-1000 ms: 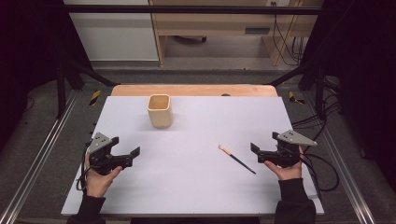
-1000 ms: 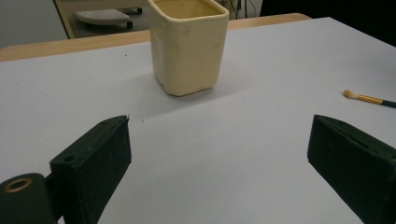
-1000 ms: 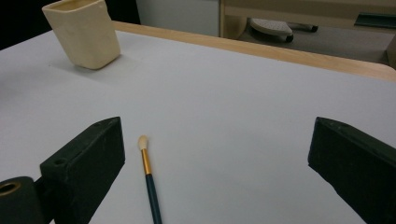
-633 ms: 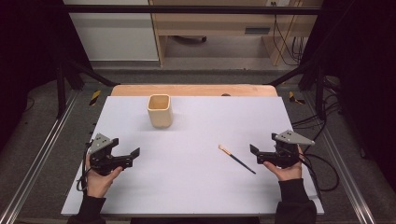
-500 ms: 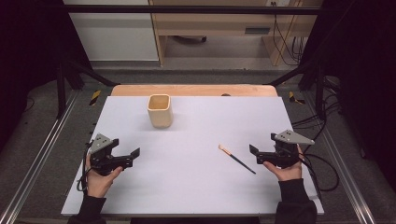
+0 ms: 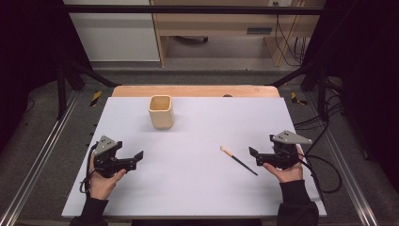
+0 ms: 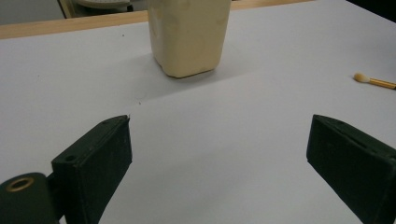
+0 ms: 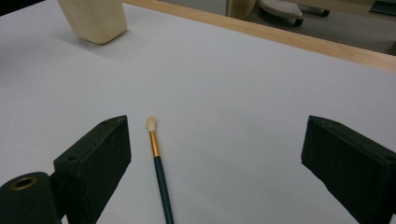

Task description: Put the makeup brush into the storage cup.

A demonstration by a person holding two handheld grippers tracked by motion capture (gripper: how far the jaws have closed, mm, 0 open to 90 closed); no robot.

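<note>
A cream square cup (image 6: 161,112) stands upright at the back left of the white table sheet (image 6: 202,188). A thin brush (image 6: 238,160) with a dark handle, gold ferrule and pale tip lies flat right of the middle. My right gripper (image 6: 255,157) rests just right of the brush's handle end. In the right gripper view the brush (image 8: 159,172) lies on the sheet between the wide jaws, close to the left one and untouched. Those jaws have just been closing slightly, and the right gripper (image 8: 215,154) is still open. My left gripper (image 6: 136,159) is open and empty at the front left, facing the cup (image 7: 189,35).
A wooden table edge (image 6: 195,91) runs behind the sheet. Metal frame rails (image 6: 42,155) flank both sides, and cables (image 6: 324,169) trail off at the right. The brush tip (image 7: 376,81) appears at the right of the left gripper view, and the cup (image 8: 93,18) at the right gripper view's top left.
</note>
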